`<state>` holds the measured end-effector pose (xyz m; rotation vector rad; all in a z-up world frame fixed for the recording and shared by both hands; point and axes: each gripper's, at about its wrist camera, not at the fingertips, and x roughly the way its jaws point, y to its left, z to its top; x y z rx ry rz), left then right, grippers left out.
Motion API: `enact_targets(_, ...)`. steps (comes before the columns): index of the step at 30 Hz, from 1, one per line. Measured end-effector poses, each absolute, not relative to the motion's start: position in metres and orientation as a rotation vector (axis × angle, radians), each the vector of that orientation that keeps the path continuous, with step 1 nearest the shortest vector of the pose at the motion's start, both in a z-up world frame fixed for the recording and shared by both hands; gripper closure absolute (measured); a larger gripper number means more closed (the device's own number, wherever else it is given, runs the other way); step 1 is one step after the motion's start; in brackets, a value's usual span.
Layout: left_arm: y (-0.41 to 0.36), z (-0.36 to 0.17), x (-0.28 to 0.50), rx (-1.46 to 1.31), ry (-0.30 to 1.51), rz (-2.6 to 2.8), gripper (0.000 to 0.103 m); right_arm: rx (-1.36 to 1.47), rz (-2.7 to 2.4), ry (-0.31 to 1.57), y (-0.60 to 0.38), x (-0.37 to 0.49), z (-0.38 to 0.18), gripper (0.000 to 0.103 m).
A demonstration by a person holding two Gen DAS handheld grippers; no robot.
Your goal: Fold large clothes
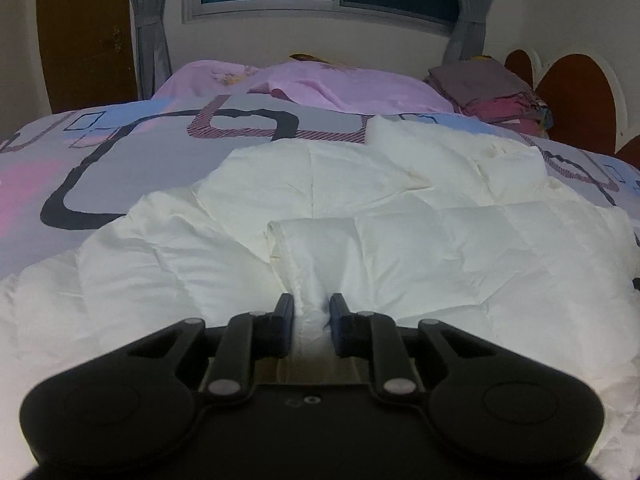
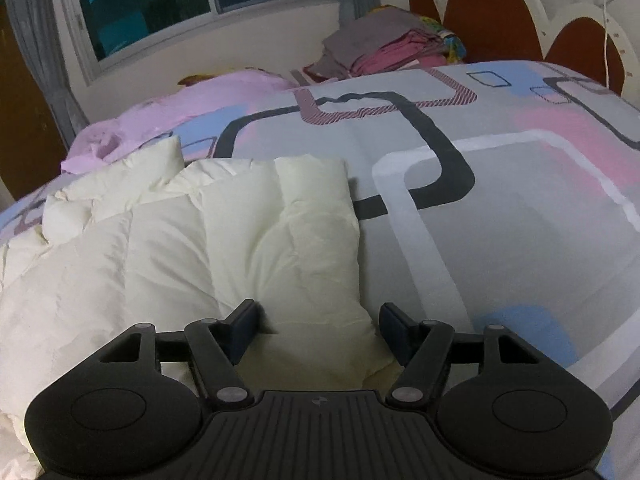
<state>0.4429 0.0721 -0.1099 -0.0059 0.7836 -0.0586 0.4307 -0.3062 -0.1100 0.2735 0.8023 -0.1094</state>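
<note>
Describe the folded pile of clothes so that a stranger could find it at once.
Start at the bed with its grey, pink and blue cover. Go to its far end, by the brown headboard. The pile lies there: flat grey cloth on top, red cloth under it, unlike the puffy white jacket near the camera.

the white jacket (image 1: 400, 208) was of thin cloth, puffy and quilted, with a soft sheen and many small creases. the bed cover (image 2: 500, 208) under it was smooth matt cloth with a printed pattern. the left gripper (image 1: 311, 312) and the right gripper (image 2: 318, 324) looked like matt black plastic with small metal pins. the headboard (image 2: 480, 4) looked like brown wood, a little glossy.
</note>
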Motion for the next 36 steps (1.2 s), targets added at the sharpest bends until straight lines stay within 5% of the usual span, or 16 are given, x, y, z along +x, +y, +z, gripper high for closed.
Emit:
enact_targets(2,0.080,-0.100,0.428,-0.002,0.767,-0.017,0.042,0.273,-0.123,0.752,-0.310,0.417,-0.094,0.036)
enact_targets(3,0.087,-0.095,0.416,-0.010,0.734,0.001,0.014,0.276,-0.120,0.736,-0.312,0.410,-0.087,0.036)
enact_targets(7,0.131,-0.087,0.364,-0.081,0.730,0.060,0.036,0.299,-0.100,0.705,-0.315,0.376,-0.068,0.036)
enact_targets(17,0.261,-0.103,0.251,-0.405,0.752,0.401,0.038,0.271,-0.045,0.738,-0.285,0.345,-0.063,0.036)
enact_targets(29,0.366,-0.119,0.226,-0.885,0.503,0.555,0.041,0.224,-0.054,0.694,-0.244,0.353,-0.043,0.036)
enact_targets(32,0.378,-0.122,0.228,-0.917,0.475,0.578,0.055,0.226,-0.092,0.696,-0.241,0.353,-0.041,0.036)
enact_targets(34,0.387,-0.125,0.229,-0.917,0.472,0.591,0.082,0.233,-0.105,0.703,-0.240,0.353,-0.040,0.036)
enact_targets(36,0.387,-0.119,0.233,-0.889,0.461,0.568,0.096,0.232,-0.113,0.705,-0.238,0.353,-0.038,0.036)
